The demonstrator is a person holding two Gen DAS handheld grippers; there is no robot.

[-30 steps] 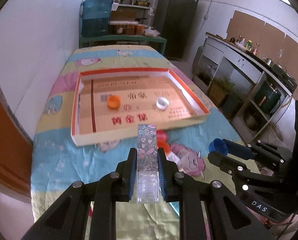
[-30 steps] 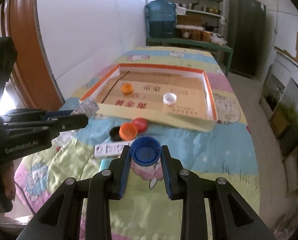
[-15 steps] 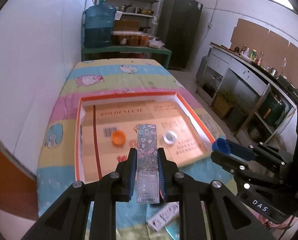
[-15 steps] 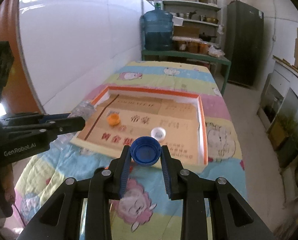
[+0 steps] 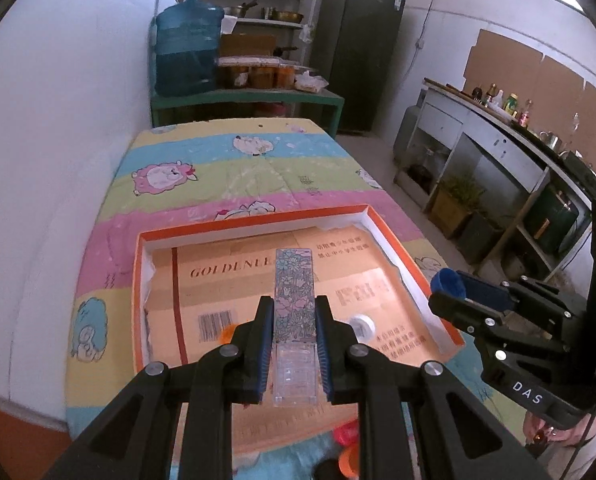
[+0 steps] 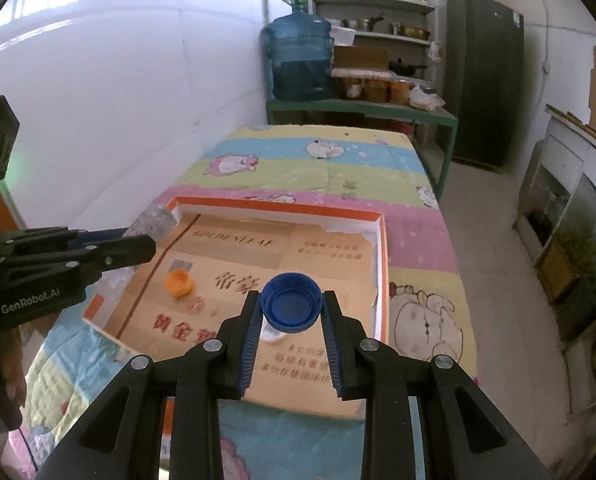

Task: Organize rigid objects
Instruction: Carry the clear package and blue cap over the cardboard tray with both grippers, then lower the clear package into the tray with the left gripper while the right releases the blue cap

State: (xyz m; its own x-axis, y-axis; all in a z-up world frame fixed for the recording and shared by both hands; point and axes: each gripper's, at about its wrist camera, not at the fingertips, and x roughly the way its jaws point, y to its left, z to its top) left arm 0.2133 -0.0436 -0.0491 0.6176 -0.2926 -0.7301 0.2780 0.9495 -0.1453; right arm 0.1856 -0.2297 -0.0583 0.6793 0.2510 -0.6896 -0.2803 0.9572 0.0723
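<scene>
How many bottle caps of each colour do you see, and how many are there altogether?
Blue: 1, the blue cap held in the right gripper
Orange: 2, the orange cap in the box and another orange cap outside it
White: 1, the white cap in the box
Red: 1, the red cap outside the box
Total: 5 caps

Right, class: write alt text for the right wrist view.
The right tongs grip a round blue plastic bottle cap above a shallow orange-rimmed cardboard tray, which holds a small orange bottle cap.
</scene>
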